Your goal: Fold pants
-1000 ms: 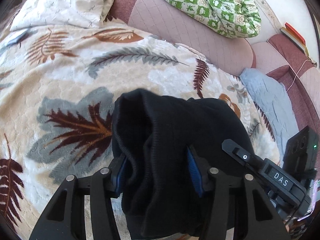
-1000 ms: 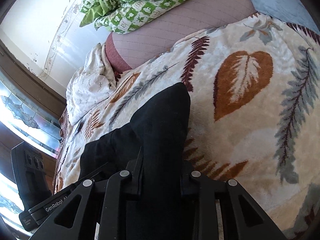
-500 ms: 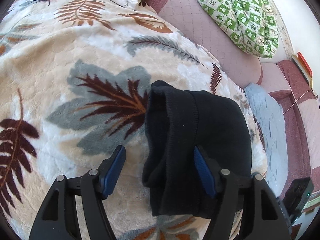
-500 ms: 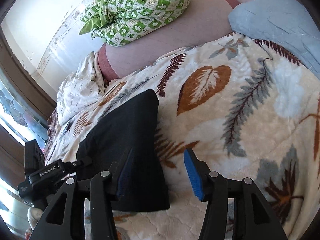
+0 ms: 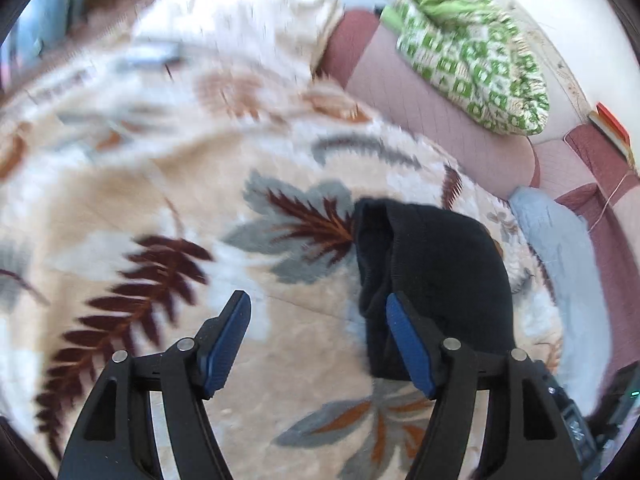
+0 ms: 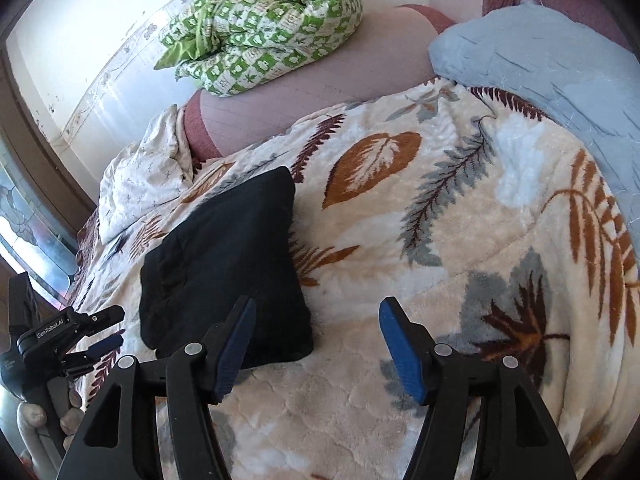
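Note:
The black pants (image 5: 436, 276) lie folded in a compact rectangle on the leaf-patterned blanket (image 5: 168, 200). They also show in the right wrist view (image 6: 228, 272). My left gripper (image 5: 318, 312) is open and empty, just left of the pants' near edge, with its right blue pad (image 5: 408, 344) in front of the fabric. My right gripper (image 6: 316, 316) is open and empty, to the right of the pants' near corner. The left gripper's body (image 6: 60, 336) shows at the left edge of the right wrist view.
A green checkered quilt (image 6: 264, 28) lies bunched on the pink mattress (image 6: 320, 92) at the back. A light blue cloth (image 6: 540, 64) lies at the right, a cream floral cloth (image 6: 140, 176) at the left. A wall runs behind.
Both grippers let go of the pants and opened. They have drawn back and apart, the left one leftward with motion blur, leaving the folded pants on the blanket.

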{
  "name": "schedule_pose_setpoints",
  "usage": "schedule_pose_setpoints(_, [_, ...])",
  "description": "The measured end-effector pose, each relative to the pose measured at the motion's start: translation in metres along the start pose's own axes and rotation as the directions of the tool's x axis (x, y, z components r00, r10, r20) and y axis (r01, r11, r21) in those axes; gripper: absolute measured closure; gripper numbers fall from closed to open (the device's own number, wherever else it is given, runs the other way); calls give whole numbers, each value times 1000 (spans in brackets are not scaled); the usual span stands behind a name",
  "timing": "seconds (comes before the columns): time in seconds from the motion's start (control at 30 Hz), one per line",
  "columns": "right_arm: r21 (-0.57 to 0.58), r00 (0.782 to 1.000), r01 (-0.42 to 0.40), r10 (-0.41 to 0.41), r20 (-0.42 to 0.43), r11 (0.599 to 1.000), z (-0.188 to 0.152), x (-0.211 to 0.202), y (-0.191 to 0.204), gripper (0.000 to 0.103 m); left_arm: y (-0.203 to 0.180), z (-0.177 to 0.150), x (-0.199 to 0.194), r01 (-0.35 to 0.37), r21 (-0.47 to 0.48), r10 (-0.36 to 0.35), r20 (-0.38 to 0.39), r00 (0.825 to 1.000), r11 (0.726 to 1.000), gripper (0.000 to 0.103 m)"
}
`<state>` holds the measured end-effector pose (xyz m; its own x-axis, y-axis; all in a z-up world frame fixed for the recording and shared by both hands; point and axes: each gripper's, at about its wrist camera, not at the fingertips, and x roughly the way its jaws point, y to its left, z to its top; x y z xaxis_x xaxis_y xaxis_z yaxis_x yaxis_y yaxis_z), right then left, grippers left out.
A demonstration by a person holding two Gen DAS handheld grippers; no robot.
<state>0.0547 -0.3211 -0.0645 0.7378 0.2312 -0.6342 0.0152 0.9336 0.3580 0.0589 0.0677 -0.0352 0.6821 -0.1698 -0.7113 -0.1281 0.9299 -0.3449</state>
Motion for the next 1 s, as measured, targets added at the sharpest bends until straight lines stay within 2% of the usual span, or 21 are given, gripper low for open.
schedule_pose_setpoints(0.03, [-23, 1000, 3, -3, 11, 1000, -6, -6, 7, 33, -6, -7, -19, -60, 42, 56, 89, 994, 997, 33])
schedule_pose_setpoints(0.1, [-72, 1000, 9, -7, 28, 997, -21, -17, 23, 31, -17, -22, -55, -137, 96, 110, 244, 963, 986, 22])
schedule_pose_setpoints(0.13, [-97, 999, 13, -10, 35, 995, -29, -22, 32, 30, -24, -32, -75, -150, 112, 107, 324, 940, 982, 5])
schedule_pose_setpoints(0.17, [-117, 999, 17, -12, 40, 993, -36, -26, 38, 29, -28, -39, -88, -152, 116, 99, 376, 922, 982, 0])
schedule_pose_setpoints(0.2, [-137, 999, 23, -17, 46, 990, -42, -29, 43, 29, -32, -48, -103, -157, 114, 93, 433, 896, 981, 0])
schedule_pose_setpoints(0.23, [-151, 999, 28, -20, 49, 988, -46, -30, 46, 29, -34, -54, -112, -165, 110, 96, 465, 880, 980, 0])
schedule_pose_setpoints(0.27, [-167, 998, 33, -25, 51, 985, -50, -32, 50, 28, -38, -57, -118, -175, 110, 102, 476, 873, 979, 0])
schedule_pose_setpoints(0.3, [-177, 998, 39, -29, 53, 984, -53, -33, 52, 28, -42, -58, -120, -180, 118, 106, 465, 879, 977, 0])
schedule_pose_setpoints(0.4, [-188, 997, 57, -47, 58, 981, -56, -34, 54, 26, -56, -59, -112, -205, 191, 128, 353, 927, 960, 0])
schedule_pose_setpoints(0.53, [-195, 995, 85, -74, 63, 977, -60, -36, 55, 23, -62, -77, -99, -239, 227, 166, 300, 939, 944, 0])
schedule_pose_setpoints(0.63, [-229, 993, 112, -100, 62, 967, -64, -36, 59, 20, -58, -90, -83, -227, 237, 177, 212, 961, 945, 0])
schedule_pose_setpoints(0.8, [-258, 992, 122, -112, 53, 958, -67, -34, 64, 18, -54, -104, -68, -230, 265, 202, 131, 971, 936, 0])
schedule_pose_setpoints(1.0, [-269, 992, 122, -121, 20, 956, -72, -27, 66, 17, -51, -107, -67, -225, 269, 202, 110, 973, 937, 0])
